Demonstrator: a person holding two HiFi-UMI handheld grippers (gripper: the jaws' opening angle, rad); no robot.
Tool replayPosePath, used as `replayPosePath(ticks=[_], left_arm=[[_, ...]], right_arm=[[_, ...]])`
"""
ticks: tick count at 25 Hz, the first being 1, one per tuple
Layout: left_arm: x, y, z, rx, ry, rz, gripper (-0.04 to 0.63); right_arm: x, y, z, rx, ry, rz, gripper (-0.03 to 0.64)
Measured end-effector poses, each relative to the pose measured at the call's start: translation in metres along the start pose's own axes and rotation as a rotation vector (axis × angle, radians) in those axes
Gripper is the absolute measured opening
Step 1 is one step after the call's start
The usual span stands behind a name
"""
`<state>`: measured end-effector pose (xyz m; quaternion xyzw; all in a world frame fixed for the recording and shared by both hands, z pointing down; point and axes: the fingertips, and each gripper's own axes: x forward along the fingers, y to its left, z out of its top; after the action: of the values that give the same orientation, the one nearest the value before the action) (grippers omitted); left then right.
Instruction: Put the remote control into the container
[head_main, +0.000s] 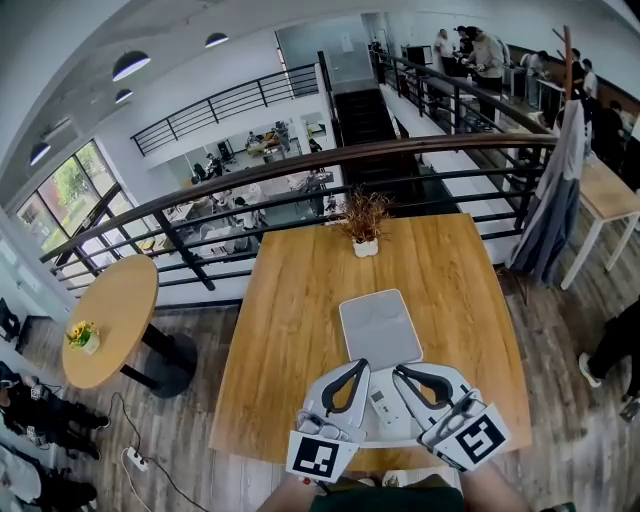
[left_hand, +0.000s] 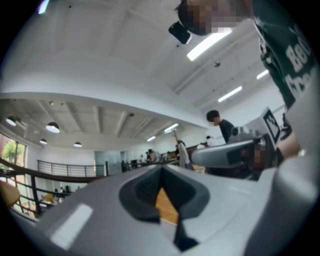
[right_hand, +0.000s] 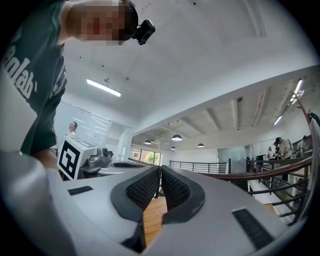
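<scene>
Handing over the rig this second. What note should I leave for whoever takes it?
Left hand-held gripper: shut, empty.
Right hand-held gripper: shut, empty.
Remote: lies between the two grippers near the table's near edge, not gripped.
Container: grey, just beyond the remote, mid-table; nothing seen in it.
Done: nothing yet.
Left: grip the remote and set it in the container.
</scene>
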<state>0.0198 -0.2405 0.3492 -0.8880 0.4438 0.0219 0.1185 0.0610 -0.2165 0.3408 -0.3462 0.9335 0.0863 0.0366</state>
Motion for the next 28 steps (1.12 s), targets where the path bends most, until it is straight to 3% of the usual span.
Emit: replayPosePath(ticks=[28], left_arm=[[-0.002, -0.012, -0.008, 0.017, 0.018, 0.011, -0.002]], right_arm=[[-0.004, -0.001, -0.019, -0.011, 0.047, -0.017, 0.018]])
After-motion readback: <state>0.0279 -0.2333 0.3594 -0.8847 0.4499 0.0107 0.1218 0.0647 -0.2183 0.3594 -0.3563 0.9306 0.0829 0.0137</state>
